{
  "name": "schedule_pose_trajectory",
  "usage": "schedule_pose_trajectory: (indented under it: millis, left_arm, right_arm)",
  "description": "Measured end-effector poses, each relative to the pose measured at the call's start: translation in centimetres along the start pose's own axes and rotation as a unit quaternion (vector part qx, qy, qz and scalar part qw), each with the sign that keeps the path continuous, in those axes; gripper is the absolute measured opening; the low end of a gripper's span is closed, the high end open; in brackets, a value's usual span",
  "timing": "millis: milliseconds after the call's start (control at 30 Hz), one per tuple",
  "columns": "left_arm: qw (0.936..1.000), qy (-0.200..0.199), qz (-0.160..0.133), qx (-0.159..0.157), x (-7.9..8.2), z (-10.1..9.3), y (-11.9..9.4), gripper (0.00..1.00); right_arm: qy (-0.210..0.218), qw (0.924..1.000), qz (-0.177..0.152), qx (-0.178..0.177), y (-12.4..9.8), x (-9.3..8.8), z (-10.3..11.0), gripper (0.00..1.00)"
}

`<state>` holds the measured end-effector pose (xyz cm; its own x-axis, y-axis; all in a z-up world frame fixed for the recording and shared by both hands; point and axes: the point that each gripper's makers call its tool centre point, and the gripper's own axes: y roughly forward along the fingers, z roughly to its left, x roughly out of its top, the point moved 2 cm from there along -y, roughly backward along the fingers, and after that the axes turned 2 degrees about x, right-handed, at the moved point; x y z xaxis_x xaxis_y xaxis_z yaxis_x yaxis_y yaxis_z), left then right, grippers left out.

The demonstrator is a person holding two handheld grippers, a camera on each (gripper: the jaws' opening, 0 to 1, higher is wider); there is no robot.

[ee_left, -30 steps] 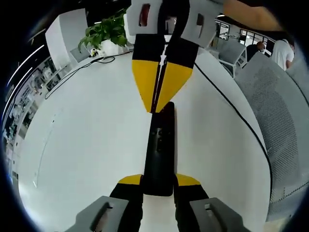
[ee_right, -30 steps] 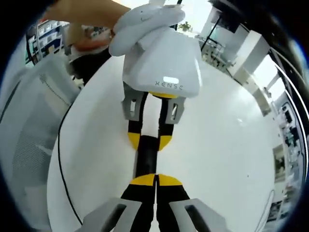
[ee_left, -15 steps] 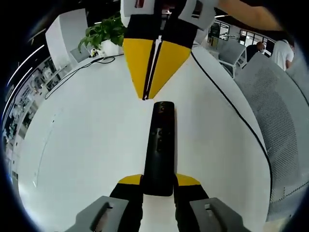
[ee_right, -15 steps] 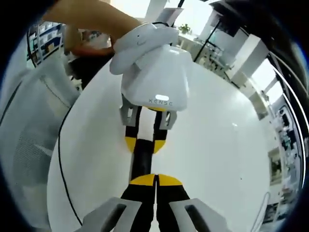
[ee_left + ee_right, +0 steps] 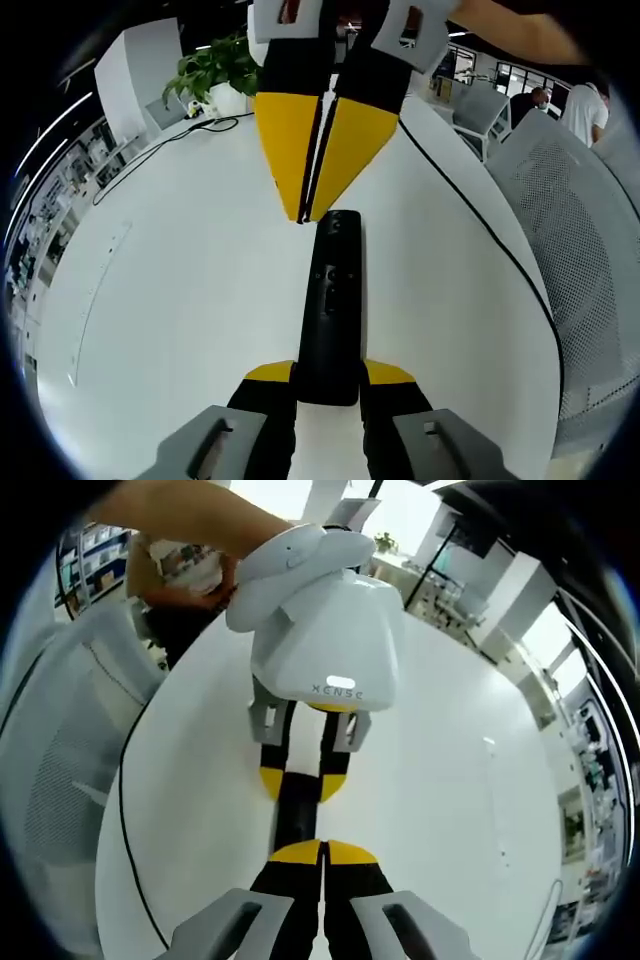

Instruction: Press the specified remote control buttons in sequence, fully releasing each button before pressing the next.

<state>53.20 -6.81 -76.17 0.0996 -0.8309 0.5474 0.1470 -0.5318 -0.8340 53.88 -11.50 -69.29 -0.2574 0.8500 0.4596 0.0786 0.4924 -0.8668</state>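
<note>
A slim black remote [image 5: 330, 300] lies lengthwise on the white table [image 5: 170, 290]. My left gripper [image 5: 330, 372] is shut on its near end, one yellow-tipped jaw on each side. My right gripper [image 5: 305, 214] comes down from the top of the left gripper view, shut, its tip at the left edge of the remote's far end; I cannot tell whether it touches. In the right gripper view my right gripper [image 5: 323, 851] is shut and empty just above the remote [image 5: 296, 818]. Facing it, the left gripper [image 5: 299, 781] clamps the other end under its white housing.
A black cable [image 5: 470, 210] runs along the table's right side, next to a grey mesh chair [image 5: 585, 260]. A potted plant [image 5: 215, 68] stands at the far end. People stand in the far background [image 5: 585, 100]. A person's hand [image 5: 190, 520] holds the left gripper.
One second ago the right gripper's tip lay on the remote's far end. It then lifted clear and has now come back down beside that end. The left gripper and remote have not moved.
</note>
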Motion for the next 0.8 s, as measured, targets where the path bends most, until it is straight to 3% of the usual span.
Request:
schedule_pose_trajectory:
  millis: [800]
  left_arm:
    - [1.0, -0.001, -0.01, 0.0, 0.0, 0.0, -0.1, 0.23]
  right_arm:
    - [0.017, 0.9995, 0.005, 0.027, 2.9, -1.5, 0.9, 0.0]
